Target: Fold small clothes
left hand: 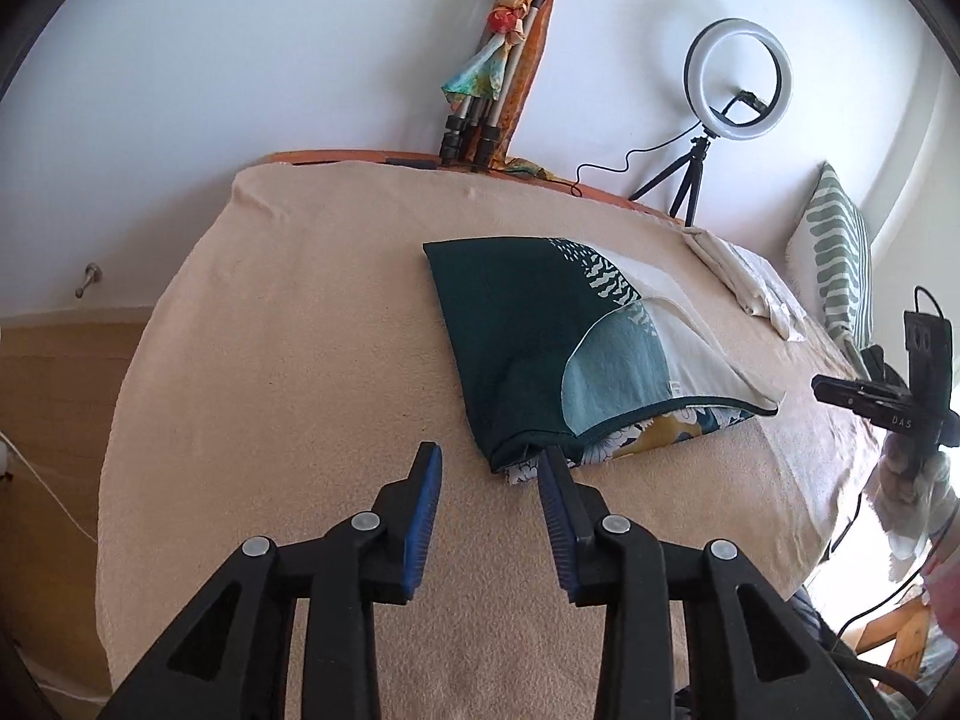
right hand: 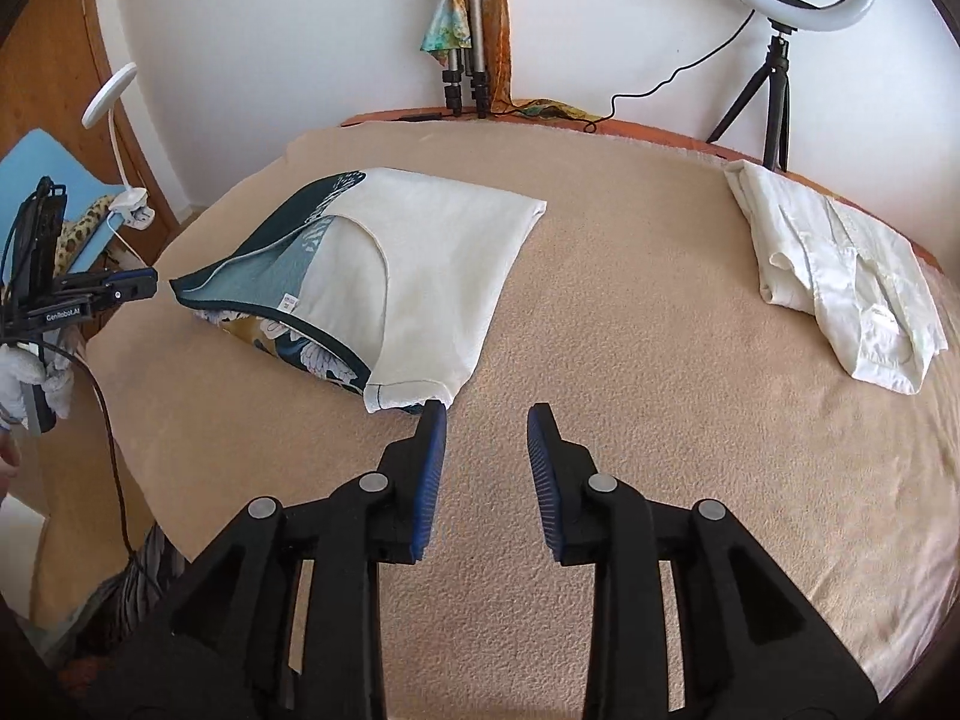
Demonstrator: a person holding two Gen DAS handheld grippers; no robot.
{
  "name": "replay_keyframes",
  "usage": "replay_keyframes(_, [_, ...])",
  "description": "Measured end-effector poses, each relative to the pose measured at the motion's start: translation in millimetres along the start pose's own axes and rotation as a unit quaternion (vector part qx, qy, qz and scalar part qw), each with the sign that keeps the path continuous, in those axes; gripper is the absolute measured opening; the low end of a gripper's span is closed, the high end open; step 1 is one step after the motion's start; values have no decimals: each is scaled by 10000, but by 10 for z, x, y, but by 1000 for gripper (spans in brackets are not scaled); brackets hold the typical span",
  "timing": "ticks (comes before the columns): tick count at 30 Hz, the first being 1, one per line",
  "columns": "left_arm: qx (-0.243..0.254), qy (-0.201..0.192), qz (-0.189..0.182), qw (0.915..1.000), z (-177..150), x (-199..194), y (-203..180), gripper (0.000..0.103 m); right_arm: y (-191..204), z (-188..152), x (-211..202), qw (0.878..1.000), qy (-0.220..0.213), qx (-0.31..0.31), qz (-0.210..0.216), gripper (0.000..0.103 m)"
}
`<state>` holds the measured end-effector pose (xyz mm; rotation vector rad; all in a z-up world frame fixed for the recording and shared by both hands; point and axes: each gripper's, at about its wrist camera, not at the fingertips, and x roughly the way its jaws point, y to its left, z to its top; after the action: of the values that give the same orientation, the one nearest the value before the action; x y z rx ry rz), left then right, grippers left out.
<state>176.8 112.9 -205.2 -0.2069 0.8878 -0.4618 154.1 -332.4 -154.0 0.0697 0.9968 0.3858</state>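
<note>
I saw the folded garment (left hand: 558, 336), dark teal and cream with a floral layer showing beneath, lying on the beige blanket (left hand: 300, 330). My left gripper (left hand: 489, 468) had its jaws spread at the garment's near corner; my right gripper (right hand: 486, 420), jaws also spread, sat just beside its cream hem. Beyond the garment lay a white shirt (right hand: 840, 276), with a ring light (left hand: 739, 78) behind it.

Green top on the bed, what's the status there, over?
Left gripper and right gripper open, empty, at its near corners. Green top folded on blanket. White shirt lies apart. Nothing blocking.
</note>
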Motion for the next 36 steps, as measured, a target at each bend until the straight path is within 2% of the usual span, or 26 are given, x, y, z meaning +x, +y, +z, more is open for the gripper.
replay_keyframes(1, [-366,20,-212,9991,21,4,80,41,-58,3,1,9994,24,281,192,40])
replay_keyframes(3, [-1094,83,-648,9918,54,63,225,52,-162,-12,61,9947,87,894,500,45])
replay_keyframes(5, [-1752,71,-940,9800,56,135,356,52,-283,-25,161,9847,155,1525,832,45])
replay_keyframes(7, [-2266,107,-1183,9667,45,215,442,52,-387,-75,253,9696,200,2110,1222,45])
replay_keyframes(10, [-2578,163,-1189,9587,51,331,476,52,-474,-153,386,9506,284,2679,1545,45])
replay_keyframes(12, [-2730,339,-1282,9528,43,438,461,52,-486,-177,479,9450,371,2838,1583,45])
replay_keyframes(14, [-2790,538,-1321,9496,20,545,419,47,-478,-190,569,9403,461,2930,1668,45])
replay_keyframes(16, [-2710,645,-1266,9520,8,606,352,25,-465,-204,640,9359,512,3006,1762,45])
replay_keyframes(17, [-2668,647,-1220,9538,3,616,319,22,-458,-208,667,9347,524,3023,1793,45])
replay_keyframes(18, [-2629,633,-1200,9552,8,619,292,14,-450,-207,691,9339,539,3028,1822,44])
replay_keyframes(19, [-2575,611,-1156,9574,21,613,266,5,-431,-205,707,9334,545,3011,1875,32])
replay_keyframes(20, [-2524,593,-1088,9597,39,600,243,3,-422,-186,723,9336,574,2964,1932,22])
replay_keyframes(21, [-2480,563,-1031,9616,51,574,228,3,-400,-165,718,9356,608,2906,1908,8])
replay_keyframes(24, [-2268,406,-937,9686,115,429,175,3,-365,-102,565,9406,474,2775,1895,6])
replay_keyframes(26, [-2007,360,-715,9764,122,366,128,3,-334,-73,454,9450,393,2648,1879,5])
replay_keyframes(29, [-1604,531,-309,9851,53,448,95,3,-270,-48,456,9621,477,2258,1451,5])
replay_keyframes(30, [-1556,551,-230,9860,14,472,102,5,-255,-58,501,9658,582,2154,1321,5])
replay_keyframes(31, [-1529,571,-145,9865,-12,487,112,17,-241,-75,543,9677,684,2073,1259,5])
replay_keyframes(33, [-1414,566,-113,9883,-34,452,111,27,-209,-78,558,9725,766,1879,1145,5])
replay_keyframes(36, [-1105,411,-134,9929,16,286,34,32,-189,20,421,9823,520,1569,879,7])
